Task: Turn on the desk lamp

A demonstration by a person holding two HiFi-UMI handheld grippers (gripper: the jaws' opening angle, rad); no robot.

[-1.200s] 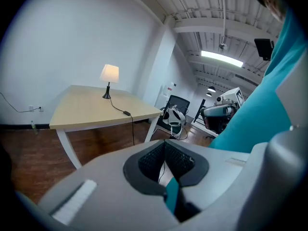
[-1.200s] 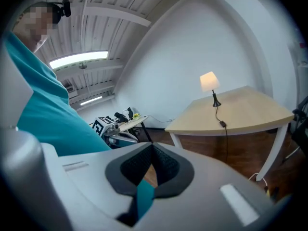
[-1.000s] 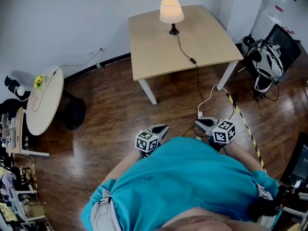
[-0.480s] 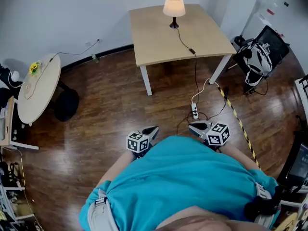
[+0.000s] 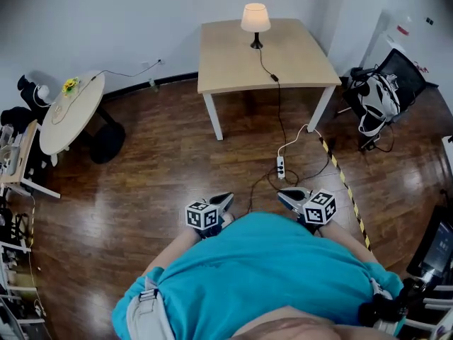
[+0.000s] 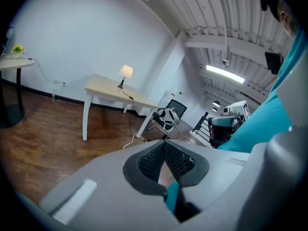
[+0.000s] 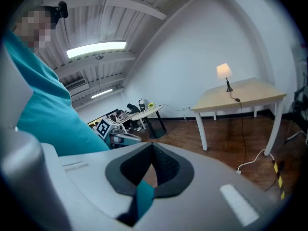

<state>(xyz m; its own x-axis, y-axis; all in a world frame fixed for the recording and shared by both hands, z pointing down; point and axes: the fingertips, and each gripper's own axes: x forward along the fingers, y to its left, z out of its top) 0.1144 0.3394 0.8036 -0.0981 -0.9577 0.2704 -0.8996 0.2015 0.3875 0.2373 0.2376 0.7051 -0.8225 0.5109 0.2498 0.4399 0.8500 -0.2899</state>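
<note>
The desk lamp (image 5: 255, 20) stands lit at the far edge of the square wooden table (image 5: 304, 66), its shade glowing. Its black cord (image 5: 267, 66) with an inline switch (image 5: 274, 78) runs off the table's front edge down to the floor. My left gripper (image 5: 225, 200) and right gripper (image 5: 289, 195) are held close to the person's body, far from the table, both shut with nothing between them. In the left gripper view the lamp (image 6: 125, 72) glows beyond the shut jaw tips (image 6: 165, 143). The right gripper view shows the lamp (image 7: 223, 71) far past its gripper (image 7: 152, 146).
A white power strip (image 5: 280, 167) and loose cables lie on the wood floor between me and the table. Yellow-black tape (image 5: 343, 183) crosses the floor at right. A round white table (image 5: 71, 112) stands at left, a black chair with bags (image 5: 382, 94) at right.
The table and lamp have drawn farther away in the head view as the person backed off. Both grippers stay shut near the body.
</note>
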